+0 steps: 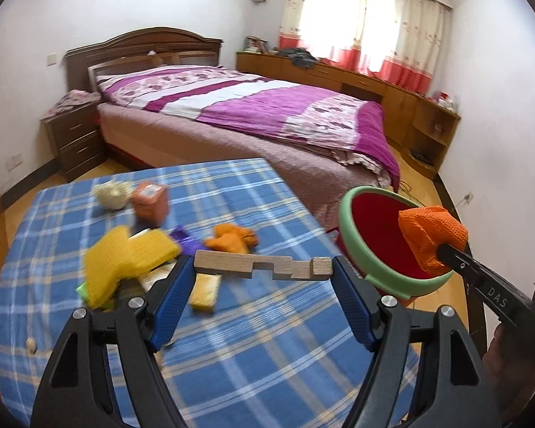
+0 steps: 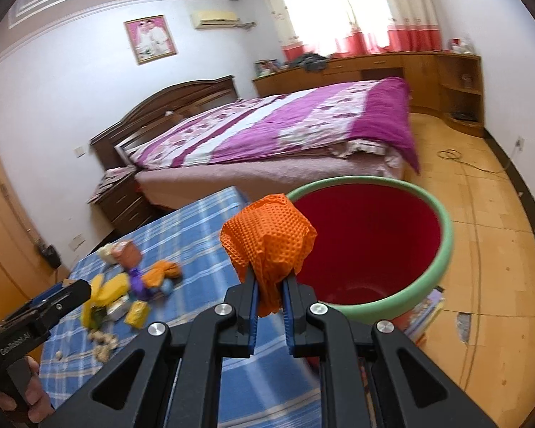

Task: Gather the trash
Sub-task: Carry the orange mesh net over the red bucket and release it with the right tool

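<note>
Your right hand-held gripper (image 2: 269,294) pinches a crumpled orange glove (image 2: 267,239) just over the near rim of the bin (image 2: 442,246), which stands beside the desk (image 1: 232,356). Your left hand-held gripper (image 1: 264,267) clamps a notched wood block (image 1: 260,266) above the desk, left of the bin.

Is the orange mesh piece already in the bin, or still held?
Still held: the right hand-held gripper pinches the orange mesh piece above the bin's green rim.
</note>
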`<state>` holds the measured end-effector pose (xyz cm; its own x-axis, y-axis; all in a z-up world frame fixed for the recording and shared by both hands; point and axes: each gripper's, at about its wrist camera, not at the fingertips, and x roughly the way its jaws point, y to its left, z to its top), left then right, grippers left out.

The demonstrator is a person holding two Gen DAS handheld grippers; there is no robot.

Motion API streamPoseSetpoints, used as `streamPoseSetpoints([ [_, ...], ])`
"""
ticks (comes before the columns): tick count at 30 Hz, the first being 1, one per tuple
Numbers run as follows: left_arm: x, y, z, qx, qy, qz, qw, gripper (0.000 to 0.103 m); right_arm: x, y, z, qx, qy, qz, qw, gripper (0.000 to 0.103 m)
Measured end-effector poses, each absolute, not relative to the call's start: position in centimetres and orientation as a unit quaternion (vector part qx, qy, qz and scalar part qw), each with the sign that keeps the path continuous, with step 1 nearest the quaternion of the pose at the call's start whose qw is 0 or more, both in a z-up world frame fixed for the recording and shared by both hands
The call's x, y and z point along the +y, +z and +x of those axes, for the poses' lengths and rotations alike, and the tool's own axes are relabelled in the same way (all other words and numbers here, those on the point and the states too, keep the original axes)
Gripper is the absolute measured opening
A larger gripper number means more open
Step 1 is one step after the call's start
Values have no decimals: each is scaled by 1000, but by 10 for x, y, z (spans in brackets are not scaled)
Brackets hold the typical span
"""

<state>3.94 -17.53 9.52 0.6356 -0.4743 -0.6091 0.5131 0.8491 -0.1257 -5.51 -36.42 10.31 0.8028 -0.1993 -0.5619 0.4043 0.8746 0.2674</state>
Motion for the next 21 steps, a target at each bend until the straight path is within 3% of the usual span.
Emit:
streamPoseSetpoints([
  [21, -315, 73, 67, 349, -341, 94, 868, 77, -465, 65, -53, 306, -237, 215, 897, 18],
])
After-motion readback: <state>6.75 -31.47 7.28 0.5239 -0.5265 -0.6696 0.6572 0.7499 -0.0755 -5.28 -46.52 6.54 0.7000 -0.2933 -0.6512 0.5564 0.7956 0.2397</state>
